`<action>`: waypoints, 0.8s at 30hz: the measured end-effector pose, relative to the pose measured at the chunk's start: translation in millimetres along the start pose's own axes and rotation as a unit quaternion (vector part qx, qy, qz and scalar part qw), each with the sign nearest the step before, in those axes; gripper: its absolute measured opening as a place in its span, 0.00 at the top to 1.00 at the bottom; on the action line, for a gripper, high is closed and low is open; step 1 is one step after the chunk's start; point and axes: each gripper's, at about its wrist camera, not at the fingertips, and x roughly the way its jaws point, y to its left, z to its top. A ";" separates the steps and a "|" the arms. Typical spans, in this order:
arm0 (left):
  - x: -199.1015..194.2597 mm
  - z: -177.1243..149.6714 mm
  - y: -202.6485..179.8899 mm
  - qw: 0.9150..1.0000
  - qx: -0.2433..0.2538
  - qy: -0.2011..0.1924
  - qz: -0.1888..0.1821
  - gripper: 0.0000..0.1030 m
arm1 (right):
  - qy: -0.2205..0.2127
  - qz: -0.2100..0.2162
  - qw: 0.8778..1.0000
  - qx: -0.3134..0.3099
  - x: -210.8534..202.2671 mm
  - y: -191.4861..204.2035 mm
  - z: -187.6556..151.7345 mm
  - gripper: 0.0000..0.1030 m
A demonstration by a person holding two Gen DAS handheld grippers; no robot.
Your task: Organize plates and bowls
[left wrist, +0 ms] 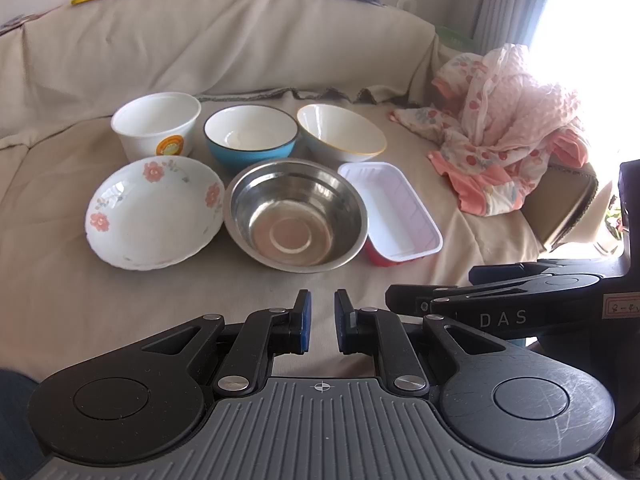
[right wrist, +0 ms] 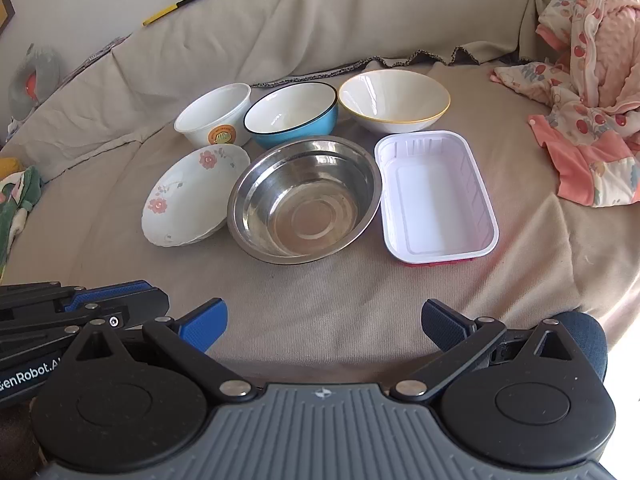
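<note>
Six dishes lie in two rows on a beige-covered sofa seat. Back row: a white cup-bowl with an orange sticker point(left wrist: 157, 122) point(right wrist: 214, 114), a blue bowl point(left wrist: 251, 138) point(right wrist: 292, 114), a white bowl with a yellow rim point(left wrist: 340, 132) point(right wrist: 394, 98). Front row: a flowered plate point(left wrist: 154, 212) point(right wrist: 194, 196), a steel bowl point(left wrist: 295, 214) point(right wrist: 304, 198), a white rectangular tray with red outside point(left wrist: 390, 212) point(right wrist: 436, 196). My left gripper point(left wrist: 322, 322) is nearly shut with a narrow gap, empty, short of the steel bowl. My right gripper point(right wrist: 324, 326) is open wide, empty, in front of the steel bowl.
A pile of pink patterned clothes point(left wrist: 504, 132) point(right wrist: 588, 92) lies to the right of the dishes. The sofa back point(left wrist: 200, 40) rises behind them. A green cloth point(right wrist: 18, 200) lies at the far left. The right gripper's body point(left wrist: 540, 304) is beside my left.
</note>
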 end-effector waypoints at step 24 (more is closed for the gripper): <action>121.1 9.5 -9.2 0.985 -0.091 0.065 -0.133 0.86 | -0.148 -0.136 0.979 0.032 21.2 -99.3 11.4 0.00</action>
